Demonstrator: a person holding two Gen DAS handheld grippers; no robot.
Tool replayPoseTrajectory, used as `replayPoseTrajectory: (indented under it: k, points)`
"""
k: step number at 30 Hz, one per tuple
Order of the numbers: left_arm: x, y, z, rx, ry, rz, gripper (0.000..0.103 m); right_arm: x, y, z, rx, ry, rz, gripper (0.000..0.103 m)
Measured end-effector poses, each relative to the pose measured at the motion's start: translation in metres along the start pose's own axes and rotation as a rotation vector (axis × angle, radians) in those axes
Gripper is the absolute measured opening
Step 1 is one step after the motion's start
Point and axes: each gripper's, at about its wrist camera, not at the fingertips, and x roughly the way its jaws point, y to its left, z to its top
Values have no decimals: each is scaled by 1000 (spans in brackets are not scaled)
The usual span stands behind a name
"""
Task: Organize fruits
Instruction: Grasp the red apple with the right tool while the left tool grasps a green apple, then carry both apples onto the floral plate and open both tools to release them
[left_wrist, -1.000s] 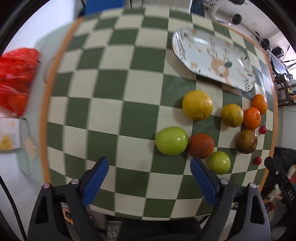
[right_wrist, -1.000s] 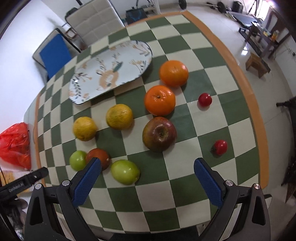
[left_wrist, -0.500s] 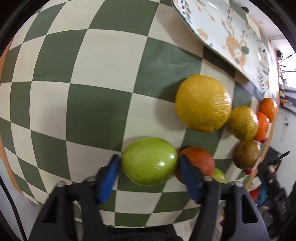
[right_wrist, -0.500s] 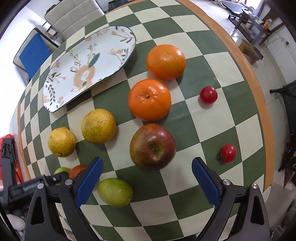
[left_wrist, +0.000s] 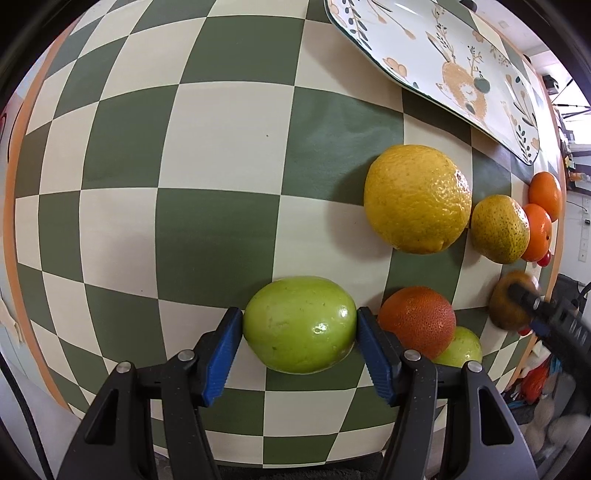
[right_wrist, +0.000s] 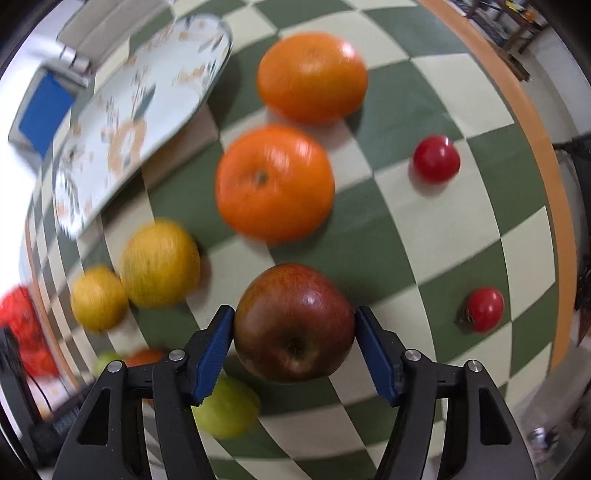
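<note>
My left tongs (left_wrist: 300, 328) reach forward low over the checkered bench (left_wrist: 221, 166), both blue pads pressed against the sides of a green apple (left_wrist: 300, 325), gripping it. My right tongs (right_wrist: 294, 332) sit the same way, pads flush on either side of a dark red apple (right_wrist: 294, 321), clamped on it; that view is blurred.

In the left view, open bench spreads from 9 to 12 o'clock of the green apple, out to the orange rim (left_wrist: 11, 177). At 3 o'clock the right pad sits just beside a reddish orange (left_wrist: 416, 319), with a second green fruit (left_wrist: 461, 347) behind it. The patterned oval platter (left_wrist: 443, 55) lies at 1 o'clock, bare.

In the right view, free bench lies from 1 to 4 o'clock of the red apple, holding only two cherry tomatoes (right_wrist: 436, 158) (right_wrist: 484, 309), well apart.

Count: two bright oranges (right_wrist: 312, 75) (right_wrist: 275, 182), two yellow citrus (left_wrist: 417, 197) (left_wrist: 500, 229), one reddish orange, two green fruits, one red apple, two tomatoes, one platter.
</note>
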Motion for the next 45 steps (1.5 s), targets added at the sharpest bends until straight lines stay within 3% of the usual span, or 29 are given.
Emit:
replayPoseTrajectory:
  k: [3, 15, 20, 23, 28, 32, 38, 45]
  points:
    - [-1, -4, -2, 5, -8, -2, 60, 4, -2, -18, -63, 32, -44, 69]
    - [-11, -12, -10, 5, -44, 37, 60, 12, -10, -28, -61, 49, -17, 68]
    - [-50, -16, -15, -20, -84, 8, 60, -1, -4, -24, -86, 52, 70, 68]
    - [-91, -31, -8, -22, -141, -27, 60, -35, 2, -17, -132, 22, 157, 68]
    - [-140, -69, 51, 7, -217, -71, 60, -83, 42, 39, -252, -55, 225, 68]
    - [-139, -87, 121, 1, -211, -60, 60, -89, 87, 105, -347, -100, 182, 68]
    - [-97, -90, 204, -78, -99, -90, 60, -60, 138, 175, -481, -96, 97, 68]
    - [-61, -79, 236, -144, 4, -143, 60, -28, 168, 210, -562, -60, 25, 69]
